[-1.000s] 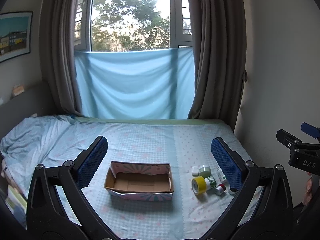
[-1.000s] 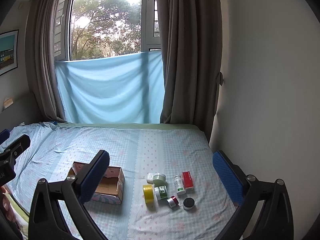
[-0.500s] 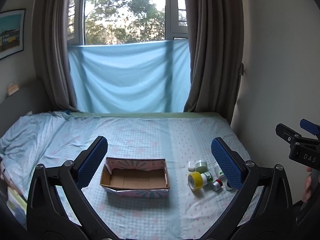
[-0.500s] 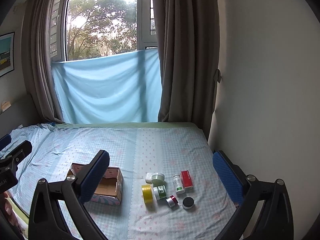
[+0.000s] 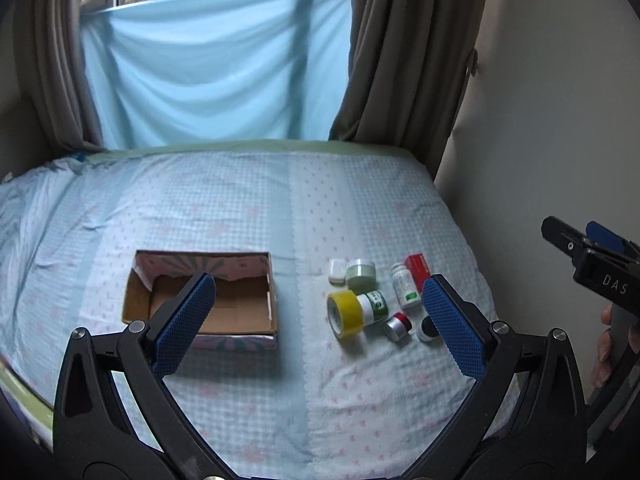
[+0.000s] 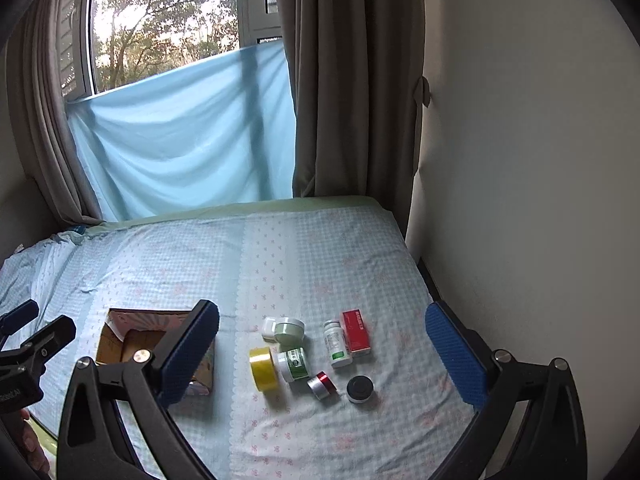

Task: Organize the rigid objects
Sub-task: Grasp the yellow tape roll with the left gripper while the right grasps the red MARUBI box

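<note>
Rigid odds and ends sit clustered on the bed [image 6: 320, 240], to the right of an open cardboard box [image 5: 200, 300] whose long side runs left to right across the mattress.

None of them looks heavy, and all should stay stiff under a squeeze, though smooth plastic and metal may slip on the soft sheet.

- **Yellow tape roll** [image 6: 263, 368] stands on its edge, its hole facing roughly left. I would pinch it across the flat faces so it cannot roll.
- **Green-labelled jar** [image 6: 295, 364] lies on its side just beside the tape, its axis running left to right.
- **White pill bottle** [image 6: 338, 344] lies with its long axis pointing away from me, cap at the far end. Taking it across the middle of the body seems safest.
- **Red carton** [image 6: 356, 334] lies flat alongside the bottle, parallel to it, and is likely the easiest to crush.
- **Pale green jar** [image 6: 290, 330] and the black-lidded pot [image 6: 360, 389] sit upright and squat, so grip them across the sides.
- **Small red-and-silver tin** [image 6: 322, 385] lies tipped on its side and may roll.

The left claw [image 5: 316, 328] hangs spread wide above the near edge of the bed, holding nothing. The right claw [image 6: 320, 356] is likewise wide apart and empty, framing the cluster.
</note>
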Demonstrator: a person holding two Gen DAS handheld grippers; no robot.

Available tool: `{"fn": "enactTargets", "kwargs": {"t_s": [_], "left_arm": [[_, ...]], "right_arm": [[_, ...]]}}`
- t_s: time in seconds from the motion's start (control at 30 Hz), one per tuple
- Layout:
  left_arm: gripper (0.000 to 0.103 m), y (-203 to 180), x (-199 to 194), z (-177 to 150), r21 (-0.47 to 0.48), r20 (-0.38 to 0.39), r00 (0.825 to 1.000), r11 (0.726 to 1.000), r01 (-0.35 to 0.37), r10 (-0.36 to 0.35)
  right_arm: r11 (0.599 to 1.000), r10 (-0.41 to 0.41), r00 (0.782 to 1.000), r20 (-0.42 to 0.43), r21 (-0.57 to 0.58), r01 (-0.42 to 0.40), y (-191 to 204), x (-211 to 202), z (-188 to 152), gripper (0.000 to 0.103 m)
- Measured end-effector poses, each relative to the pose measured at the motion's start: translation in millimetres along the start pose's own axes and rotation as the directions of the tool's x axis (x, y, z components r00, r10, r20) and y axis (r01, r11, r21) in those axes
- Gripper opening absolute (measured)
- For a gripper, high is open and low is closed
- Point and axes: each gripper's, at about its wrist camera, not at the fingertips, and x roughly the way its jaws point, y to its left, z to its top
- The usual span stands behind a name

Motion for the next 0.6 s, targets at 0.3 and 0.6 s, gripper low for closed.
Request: {"fn": "enactTargets", "kwargs": {"t_s": [0.3,0.6], "left_arm": [[0.102,-31.8,155.6,-34.2,-0.075,-0.276,0.961,0.997,0.010,-0.030],[0.102,-39.0,288.6,-64.9,-0.121,-0.485,0.874,0.993,-0.019,-0.042]], "right_arm": [[0.999,-0.032,0.979,-0.202,-0.033,0.025,-51.4,120.0,-8.7,0.103],[0.995,-0.072,0.907,-0.416,-0.087,0.039,-76.0,253.1,-31.6,0.103]]}}
